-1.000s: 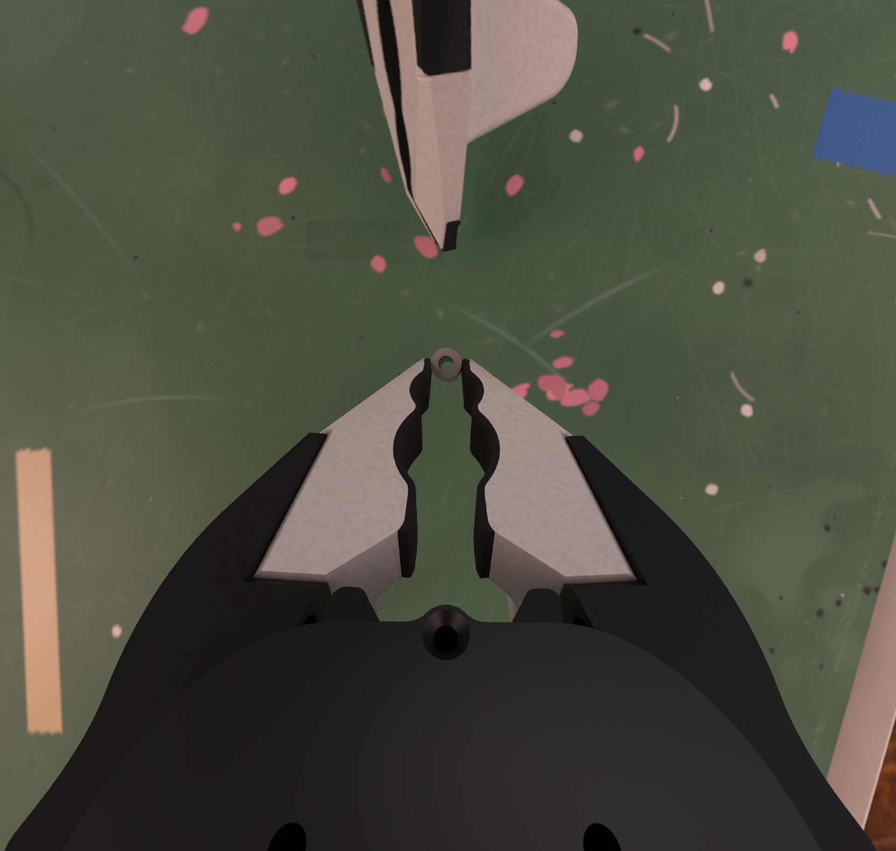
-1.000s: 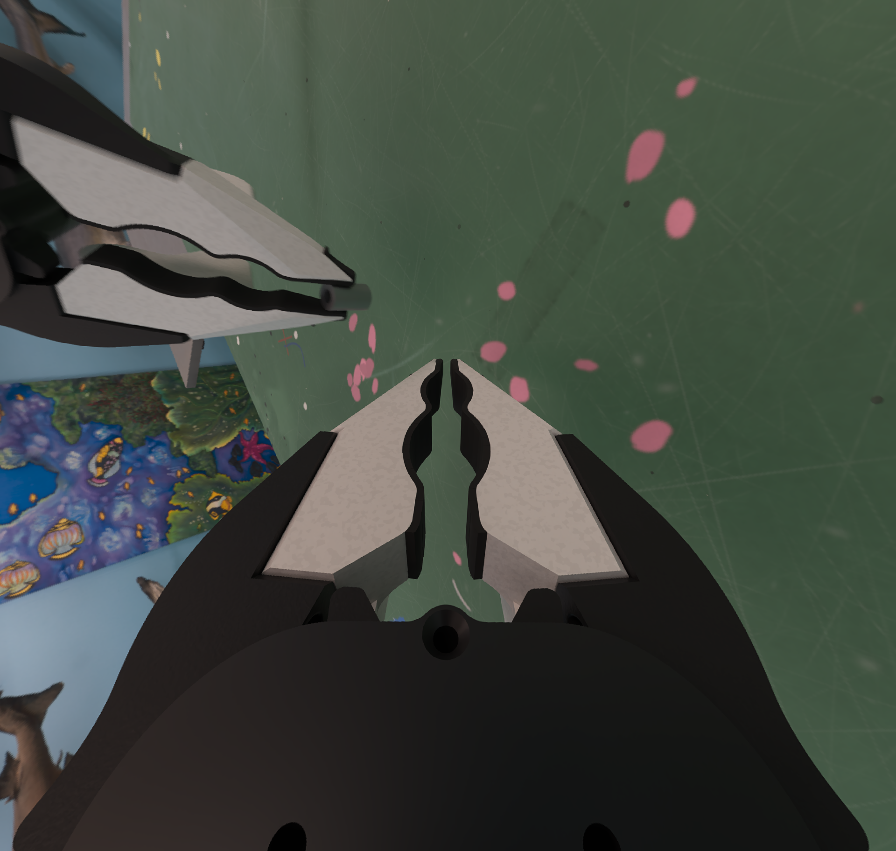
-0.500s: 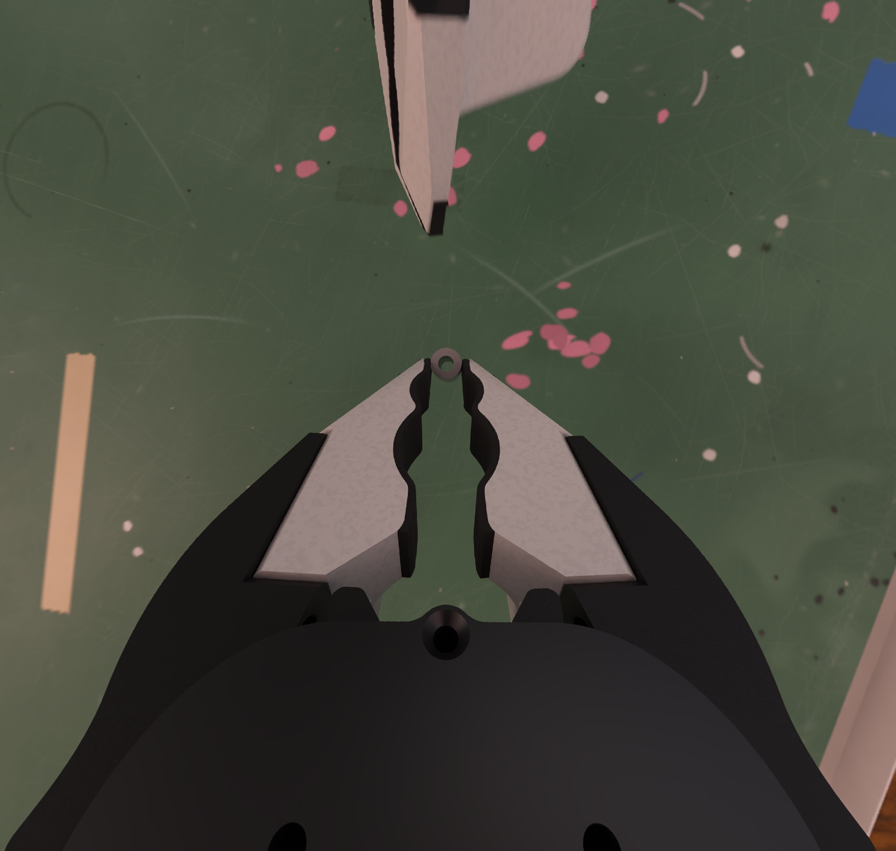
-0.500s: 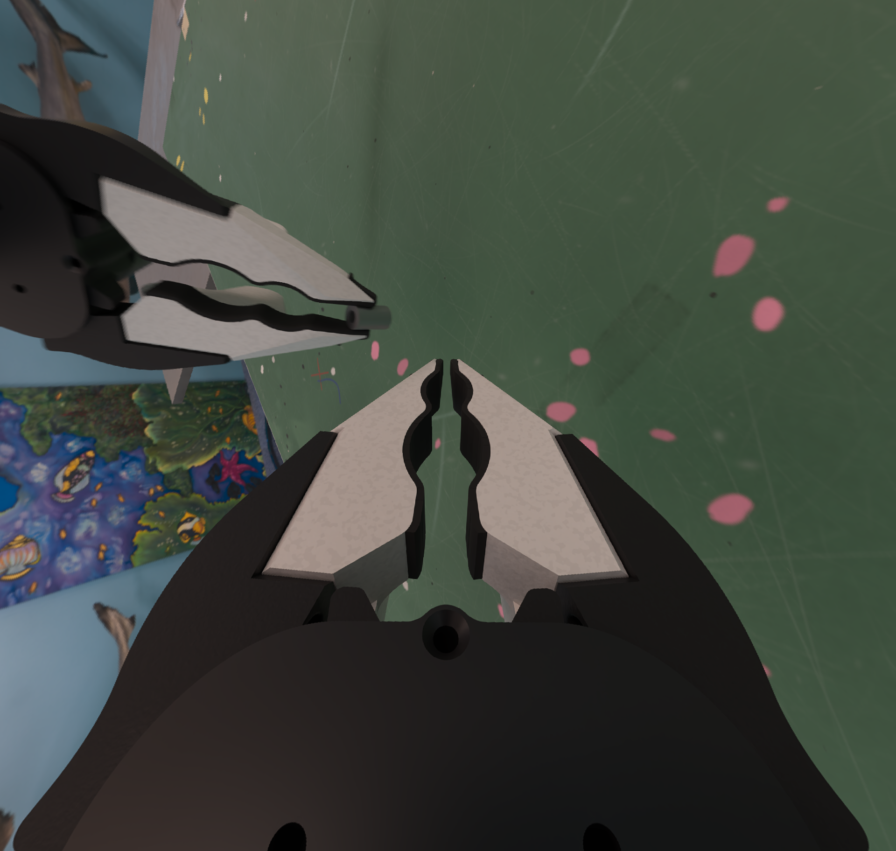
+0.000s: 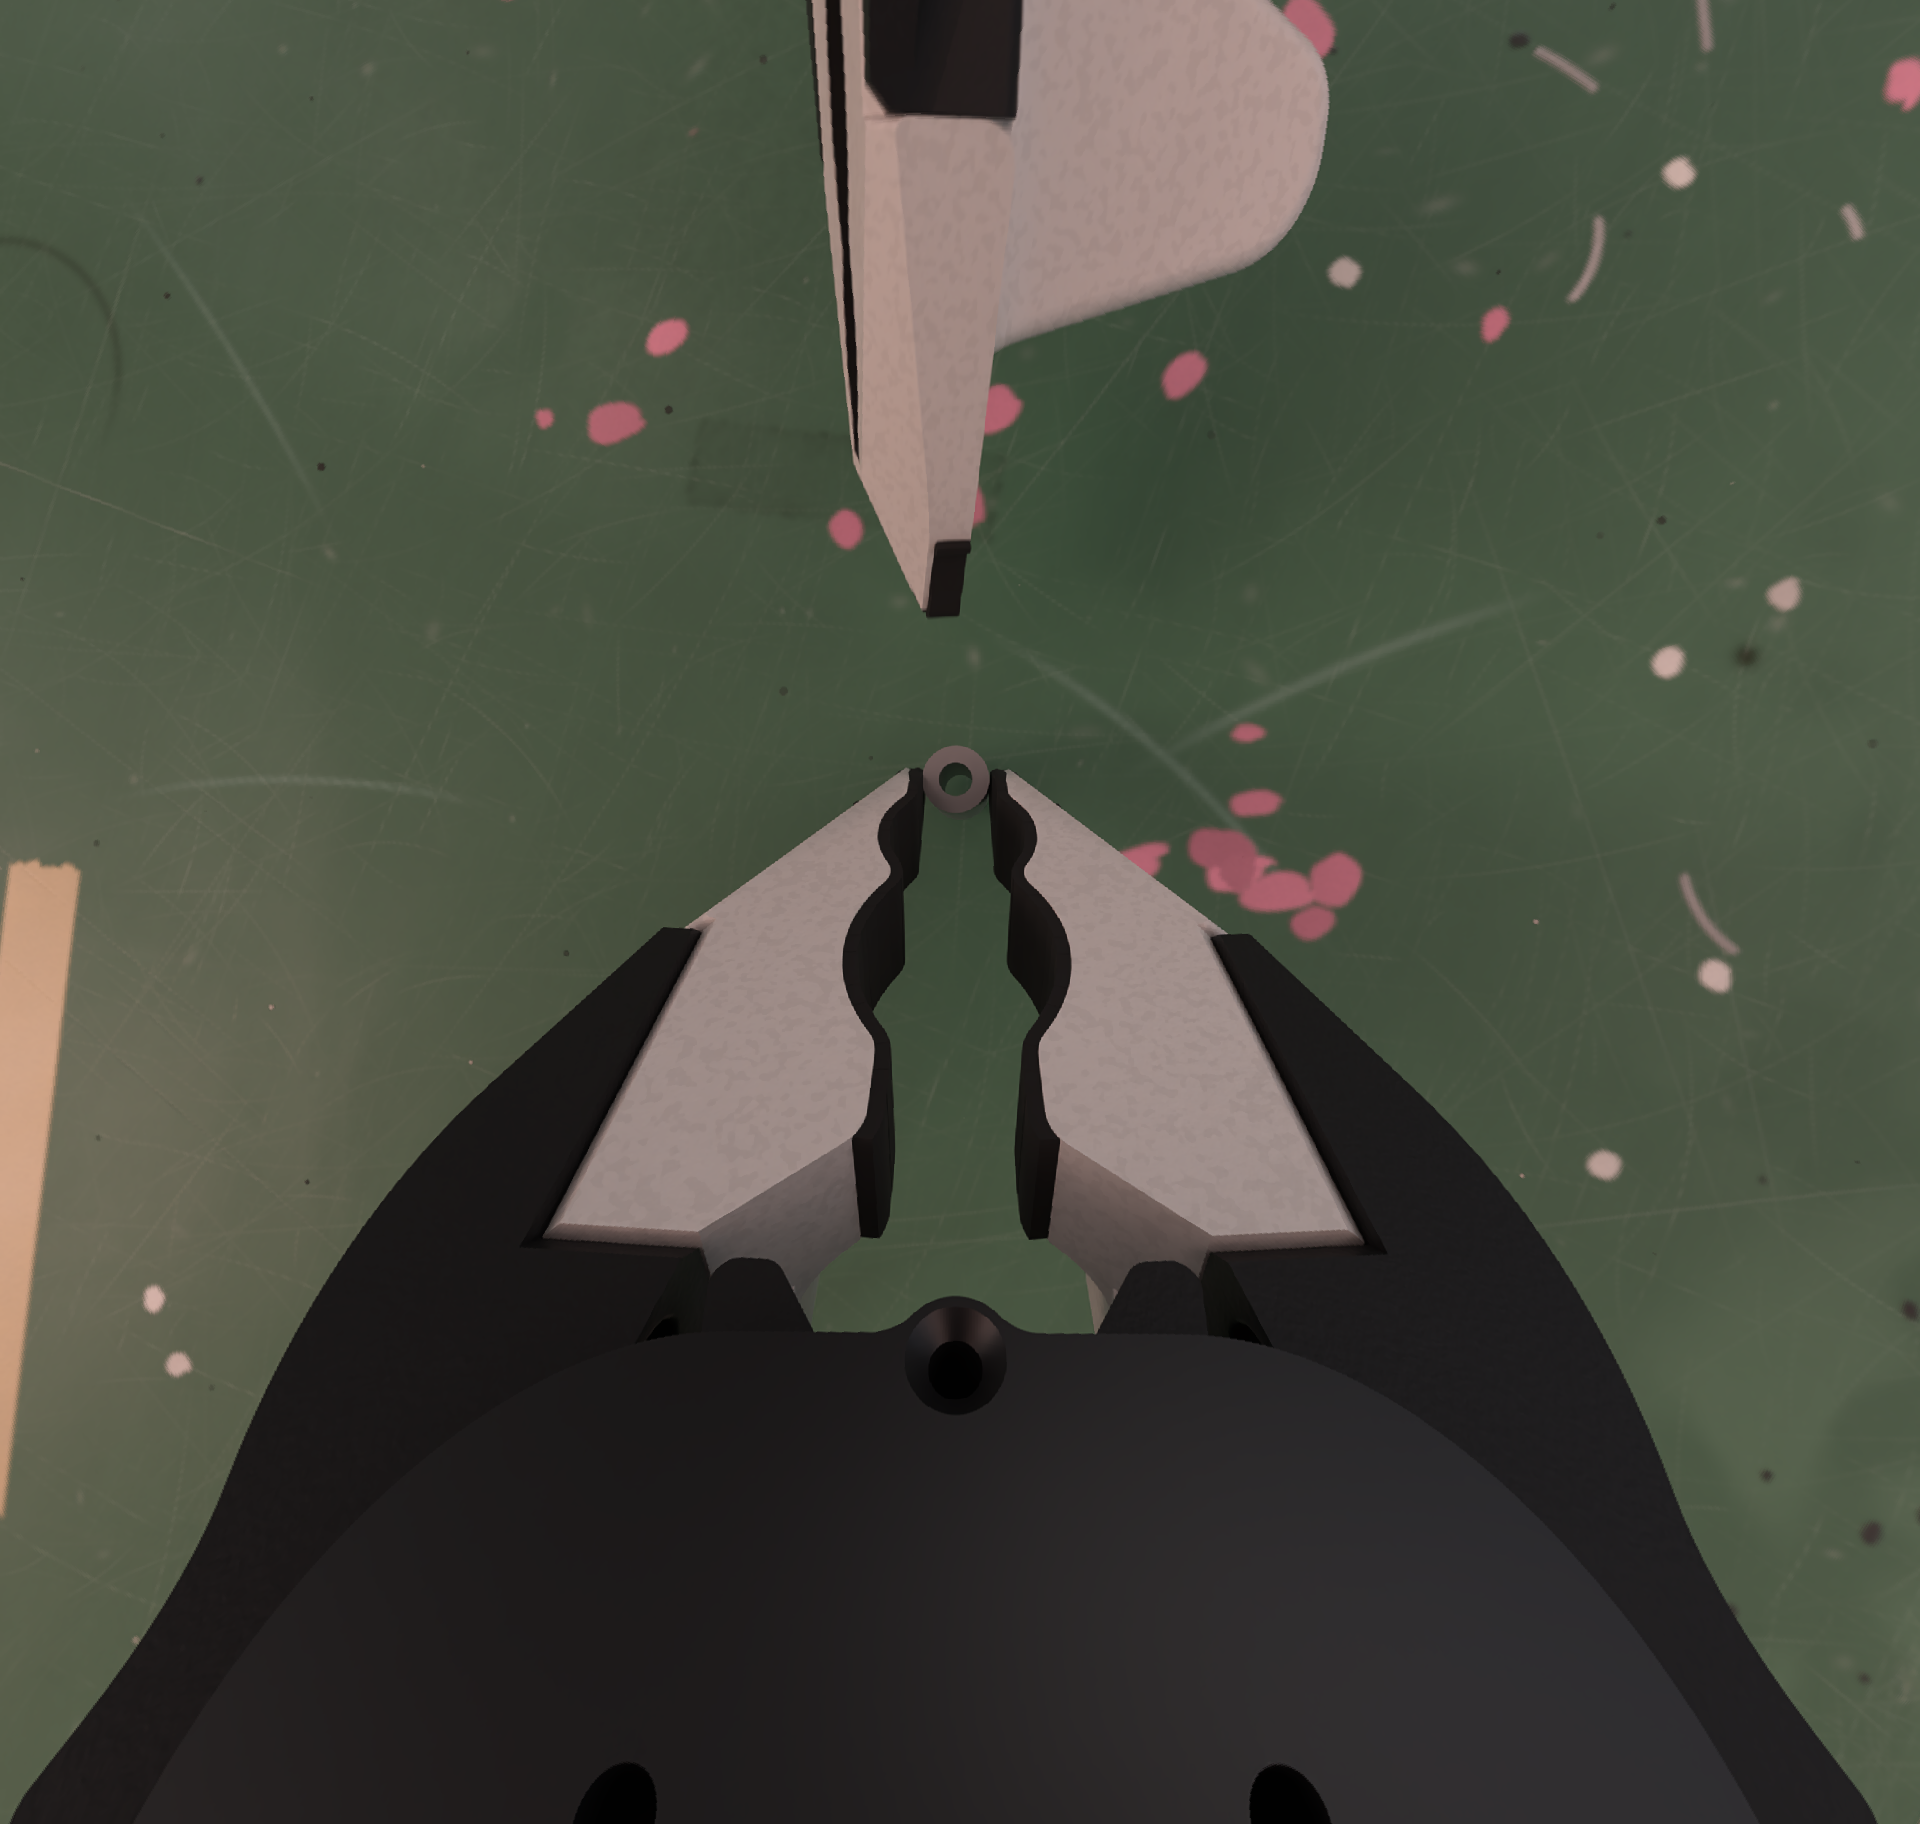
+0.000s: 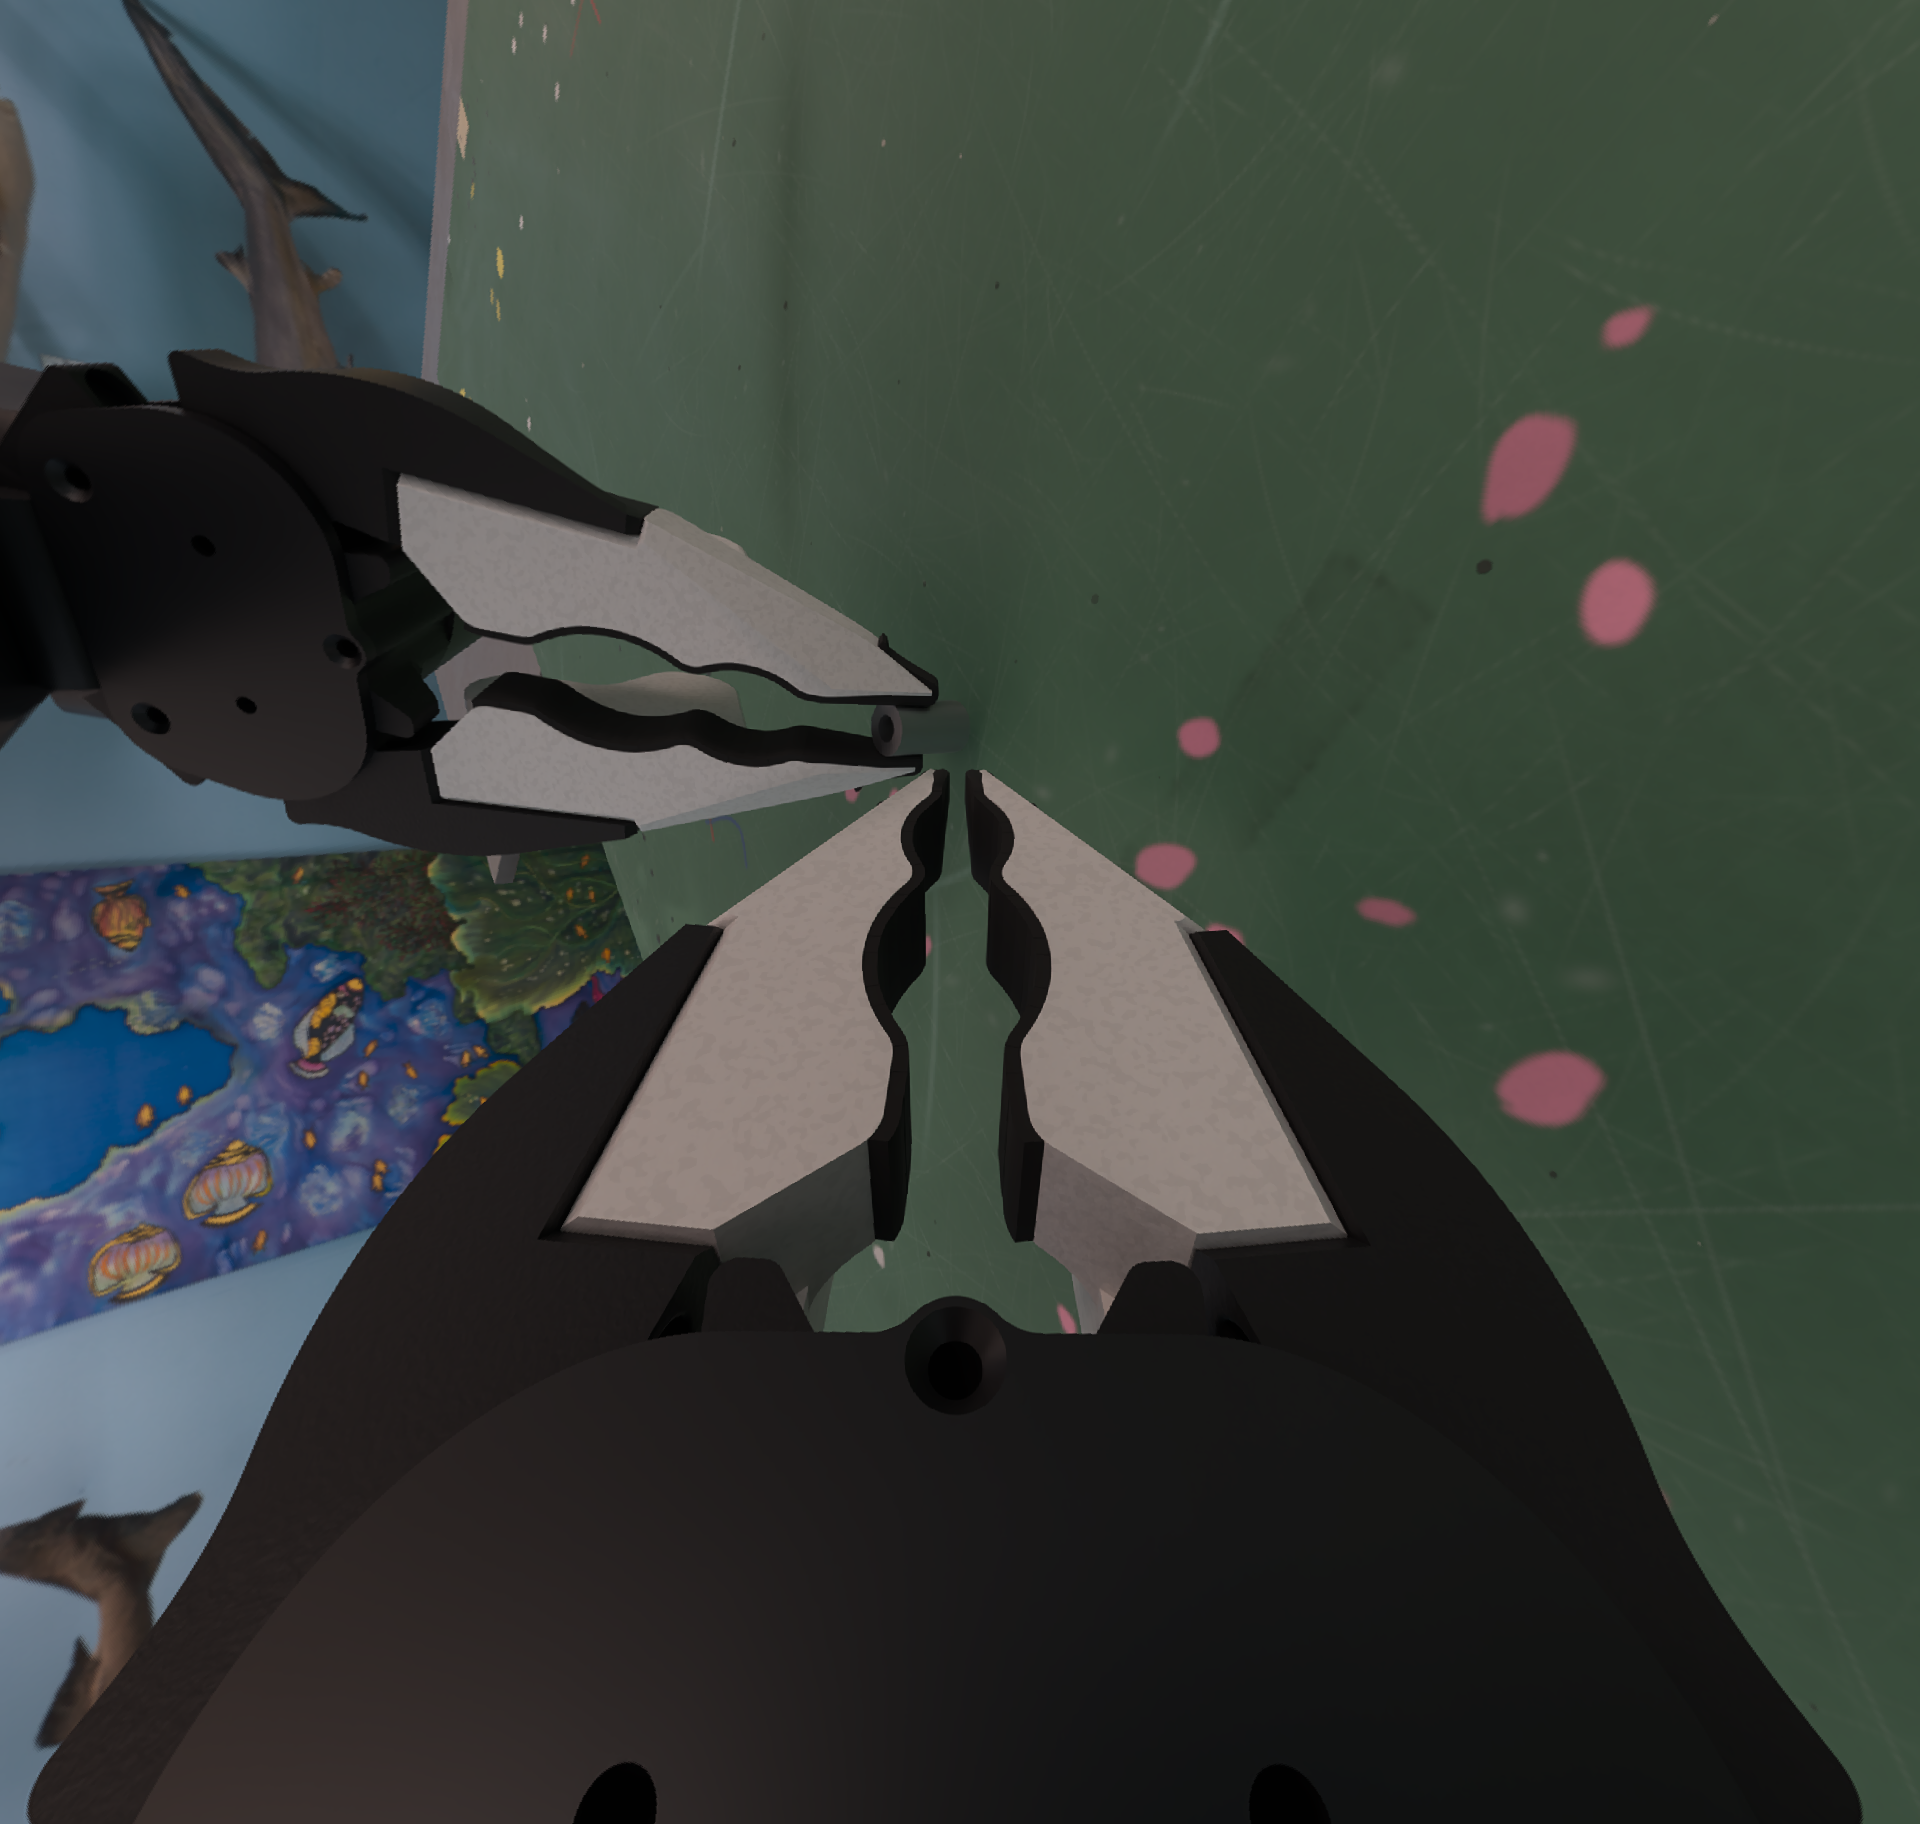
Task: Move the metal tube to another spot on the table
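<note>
While pinched at the very tips of the left tongs [image 5: 956, 787], tube [image 5: 955, 780] sits end-on, bore facing camera, far end at or near green bench [image 5: 312, 735]; contact unclear. Right tongs [image 6: 958, 775] nearly closed, holding nothing, tips just beside left tongs [image 6: 902, 730] and tube [image 6: 914, 728]. Pink flecks [image 5: 1273, 881] right of left tongs.
</note>
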